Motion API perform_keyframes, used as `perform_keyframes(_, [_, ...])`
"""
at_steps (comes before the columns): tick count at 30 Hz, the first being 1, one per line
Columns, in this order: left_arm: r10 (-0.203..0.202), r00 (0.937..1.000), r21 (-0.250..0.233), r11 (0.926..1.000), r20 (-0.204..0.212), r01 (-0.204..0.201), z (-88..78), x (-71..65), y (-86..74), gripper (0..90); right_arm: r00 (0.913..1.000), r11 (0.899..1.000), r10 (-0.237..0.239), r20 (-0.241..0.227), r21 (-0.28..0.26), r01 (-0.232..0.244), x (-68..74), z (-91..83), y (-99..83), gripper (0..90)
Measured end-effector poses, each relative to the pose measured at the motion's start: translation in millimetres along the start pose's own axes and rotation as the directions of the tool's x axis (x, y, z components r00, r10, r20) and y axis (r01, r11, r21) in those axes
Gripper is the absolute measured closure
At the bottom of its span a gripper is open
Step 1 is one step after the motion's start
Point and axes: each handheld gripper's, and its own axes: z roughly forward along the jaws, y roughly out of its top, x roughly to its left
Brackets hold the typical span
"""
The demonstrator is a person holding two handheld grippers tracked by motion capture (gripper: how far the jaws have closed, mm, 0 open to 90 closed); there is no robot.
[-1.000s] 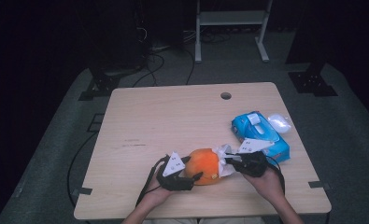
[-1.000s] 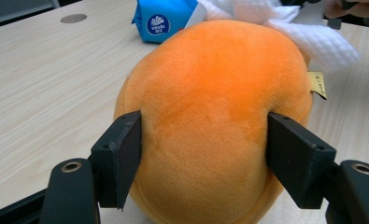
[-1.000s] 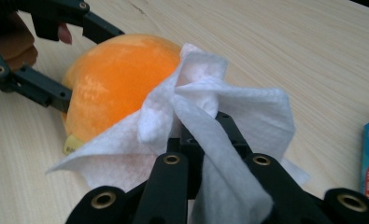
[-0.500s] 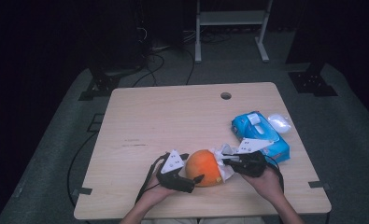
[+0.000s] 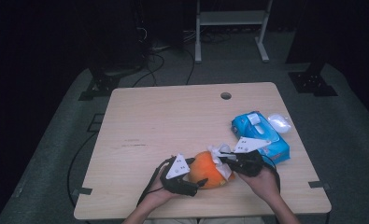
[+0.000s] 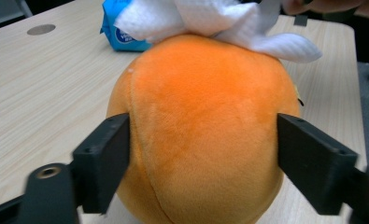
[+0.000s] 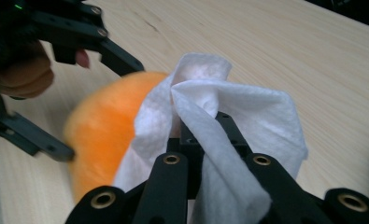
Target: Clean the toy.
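An orange plush ball [image 5: 209, 169] lies near the table's front edge. My left gripper [image 5: 197, 183] comes at it from the left. In the left gripper view the two black jaws touch the plush ball [image 6: 205, 116] on both sides. They have just been closing on it. My right gripper [image 5: 222, 161] is shut on a bunched white wipe [image 5: 219, 154] and holds it against the ball's right upper side. The right gripper view has the wipe [image 7: 247, 116] draped over my right gripper [image 7: 201, 126], the orange ball [image 7: 102, 126] behind it, and the left gripper [image 7: 93, 102] around the ball.
A blue pack of wipes [image 5: 261, 135] lies at the right, just behind my right hand. A small white object [image 5: 279, 122] rests at the table's right edge. The wooden table [image 5: 173, 121] has a round cable hole [image 5: 226, 95] near its far edge.
The right gripper with the wipe has edged slightly left along the plush ball. The left hand has stayed where it was beside the ball.
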Motion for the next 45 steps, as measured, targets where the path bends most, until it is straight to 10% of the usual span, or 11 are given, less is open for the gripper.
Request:
perform_keyframes(6, [-0.125,0.9911,0.038,0.9917,0.047,0.123,5.5,12.8,-6.2,10.3,0.9998,1.0,-0.014,-0.011,0.005,0.015,0.8,1.6,-0.5,82.8])
perform_keyframes(12, [0.029,0.9979,0.02,0.9994,-0.057,-0.028,0.1,-2.7,2.7,34.3,0.9983,0.998,-0.056,-0.018,-0.029,0.055,18.9,3.0,7.3,82.9])
perform_keyframes(17, [0.162,0.9715,0.027,0.9867,-0.173,-0.16,-8.6,-9.2,11.2,38.0,0.9935,0.992,-0.112,-0.021,-0.052,0.111,35.6,6.2,17.8,82.8])
perform_keyframes(22, [0.109,0.9858,-0.012,0.9937,-0.128,-0.111,-6.8,-5.1,9.3,27.5,0.9974,0.997,-0.072,0.01,-0.026,0.072,17.9,8.0,9.5,82.8])
perform_keyframes(28, [-0.077,0.9933,-0.011,0.997,-0.086,0.076,-5.2,12.1,2.7,13.7,0.9993,0.999,-0.037,0.005,-0.021,0.037,12.2,7.6,4.3,82.8])
perform_keyframes(37, [0.137,0.9836,0.014,0.9905,-0.117,-0.137,-2.1,-11.7,8.2,27.2,0.9879,0.988,-0.144,-0.057,-0.058,0.141,53.4,16.3,19.6,82.8])
perform_keyframes(45, [0.116,0.9868,-0.008,0.993,-0.112,-0.118,-2.8,-8.6,6.4,27.9,0.9973,0.996,-0.07,0.023,-0.061,0.071,25.5,7.0,12.8,82.9])
